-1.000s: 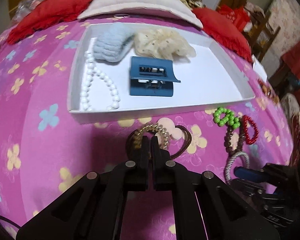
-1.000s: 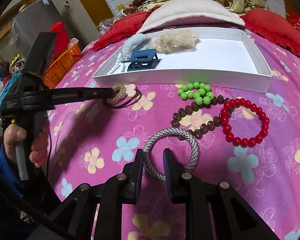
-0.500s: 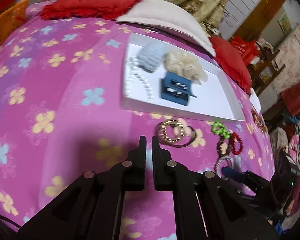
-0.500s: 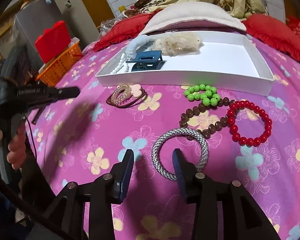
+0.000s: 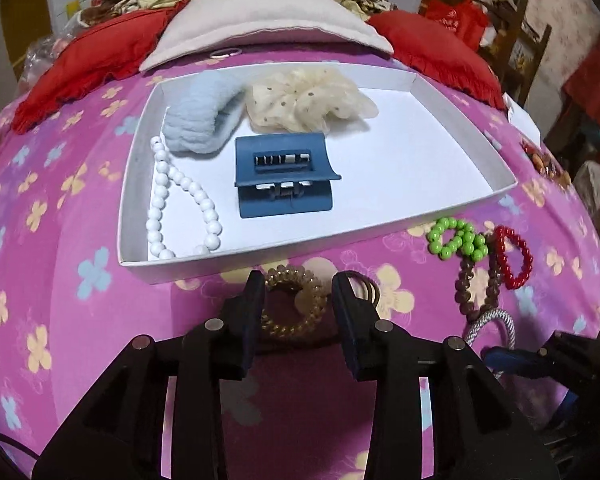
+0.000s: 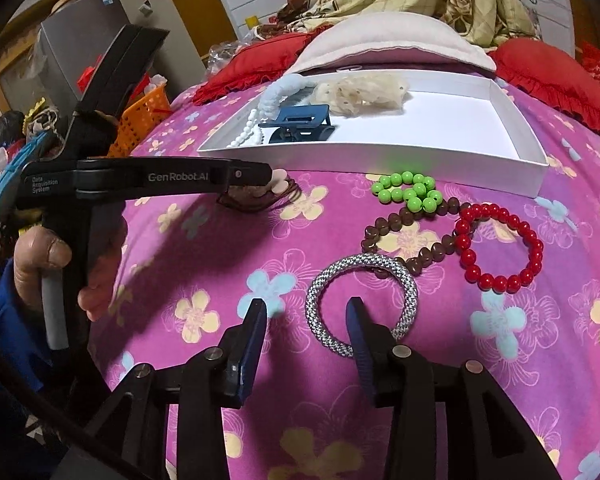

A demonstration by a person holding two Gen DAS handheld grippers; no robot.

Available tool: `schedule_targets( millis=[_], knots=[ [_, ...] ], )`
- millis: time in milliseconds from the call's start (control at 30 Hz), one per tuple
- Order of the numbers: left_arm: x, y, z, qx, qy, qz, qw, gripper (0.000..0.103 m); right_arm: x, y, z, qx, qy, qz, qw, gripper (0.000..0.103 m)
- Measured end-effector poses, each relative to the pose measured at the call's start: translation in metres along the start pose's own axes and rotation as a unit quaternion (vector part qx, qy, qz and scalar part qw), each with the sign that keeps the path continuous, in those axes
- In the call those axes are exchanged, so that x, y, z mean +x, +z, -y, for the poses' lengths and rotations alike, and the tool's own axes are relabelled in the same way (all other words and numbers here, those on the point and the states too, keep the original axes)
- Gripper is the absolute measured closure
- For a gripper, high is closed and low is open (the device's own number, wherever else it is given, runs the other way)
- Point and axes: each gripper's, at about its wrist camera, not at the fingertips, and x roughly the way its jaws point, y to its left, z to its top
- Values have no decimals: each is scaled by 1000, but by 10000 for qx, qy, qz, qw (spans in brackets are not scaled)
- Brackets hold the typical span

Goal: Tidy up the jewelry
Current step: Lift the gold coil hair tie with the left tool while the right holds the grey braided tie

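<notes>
While the shallow white cardboard tray [image 5: 456, 128] holds a white bead necklace [image 5: 168, 200], pale blue scrunchie [image 5: 198, 122], cream dotted scrunchie [image 5: 312, 98] and navy claw clip [image 5: 284, 176], the left gripper [image 5: 298, 292] is spread around a gold spiral hair tie [image 5: 290, 304] just in front of the tray; the right gripper [image 6: 306, 312], also spread, straddles a silver woven bangle's [image 6: 362, 304] rim farther out.

From my remote station I count one white tray [image 5: 452, 216] holding four items: one white bead necklace [image 5: 168, 200], one blue hair claw clip [image 5: 284, 176], one pale blue scrunchie [image 5: 200, 124] and one cream scrunchie [image 5: 312, 100]. On the bedspread I count four bracelets: one green [image 6: 410, 194], one brown [image 6: 408, 240], one red [image 6: 500, 248], one silver woven [image 6: 362, 304]. One gold spiral hair tie [image 5: 292, 304] lies there too. I see two red cushions [image 5: 88, 68] [image 5: 432, 48] and one white pillow [image 5: 264, 20].
</notes>
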Motion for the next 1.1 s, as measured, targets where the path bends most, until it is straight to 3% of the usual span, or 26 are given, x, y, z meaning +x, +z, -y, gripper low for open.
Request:
schedule_targets(
  millis=[67, 200, 300, 433, 800, 867, 900, 933, 1067, 1100],
  knots=[
    [0, 0, -1, -59, -39, -101, 9999, 96, 1, -1, -4, -123, -109, 5, 9999, 63],
    [-8, -4, -4, -217, -53, -62, 9997, 96, 3, -1, -10, -302, -334, -43, 9990, 66],
    [-27, -9, -14, -533, -206, 74, 9983, 96, 1, -1, -6, -173, -270, -61, 9995, 79],
    [-57, -18, -29, -911, -321, 317, 9948, 96, -1, -2, 1, 31, -113, -88, 9999, 90],
    [-110, -55, -41, -1306, -260, 679, 9888, 96, -33, -14, 17, 386, -172, 123, 9990, 92],
    [-112, -62, -42, -1333, -267, 671, 9884, 96, -36, -16, 25, 524, -322, 59, 9981, 76],
    [-112, -65, -42, -1346, -285, 656, 9883, 96, -37, -18, 27, 568, -384, 93, 9976, 57],
    [-111, -67, -42, -1357, -297, 640, 9882, 96, -38, -18, 28, 590, -395, 140, 9974, 50],
    [-109, -73, -42, -1375, -314, 585, 9883, 96, -30, -10, 19, 479, -345, 57, 9982, 44],
    [-109, -74, -42, -1378, -318, 577, 9883, 96, -25, -8, 15, 405, -363, 30, 9985, 32]
  ],
)
